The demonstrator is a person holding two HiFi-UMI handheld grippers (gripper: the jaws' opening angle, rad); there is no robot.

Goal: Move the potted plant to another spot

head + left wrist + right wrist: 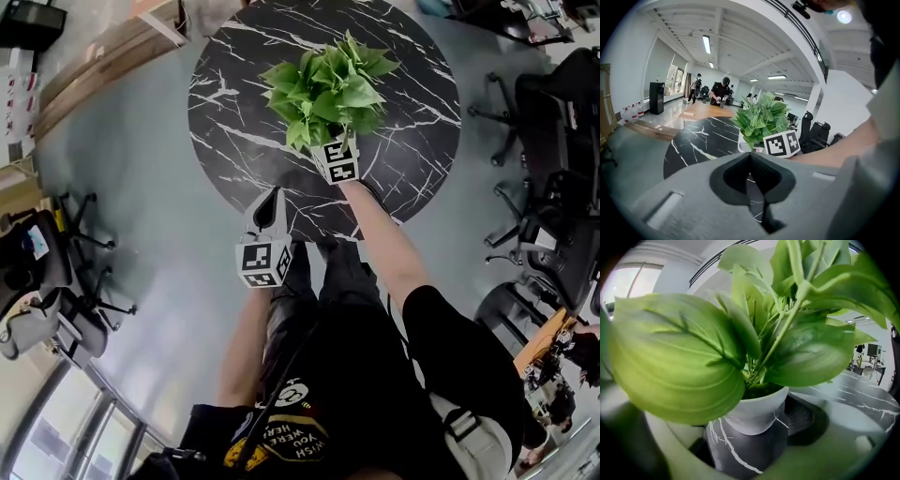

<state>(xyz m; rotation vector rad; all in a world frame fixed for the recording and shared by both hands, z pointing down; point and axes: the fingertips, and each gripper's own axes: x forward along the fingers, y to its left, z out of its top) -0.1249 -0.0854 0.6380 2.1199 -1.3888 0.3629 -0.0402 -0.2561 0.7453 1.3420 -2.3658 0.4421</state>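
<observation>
A potted plant [323, 89] with broad green leaves in a small white pot [757, 412] stands upright on the round black marble table [239, 164], right of its middle. My right gripper [330, 142] reaches in under the leaves from the near side. It is open, and the pot sits between its wide jaws with a gap showing beside the right pad [808, 417]. My left gripper [272, 204] hangs at the table's near edge, left of the plant [761, 119], jaws shut with nothing in them. Leaves hide most of the right gripper view.
Office chairs [553, 122] stand on the grey floor to the right of the table, more chairs [56, 281] to the left. A wooden bench [103, 56] runs along the far left. In the left gripper view, people stand at a wooden table [701, 110] far behind.
</observation>
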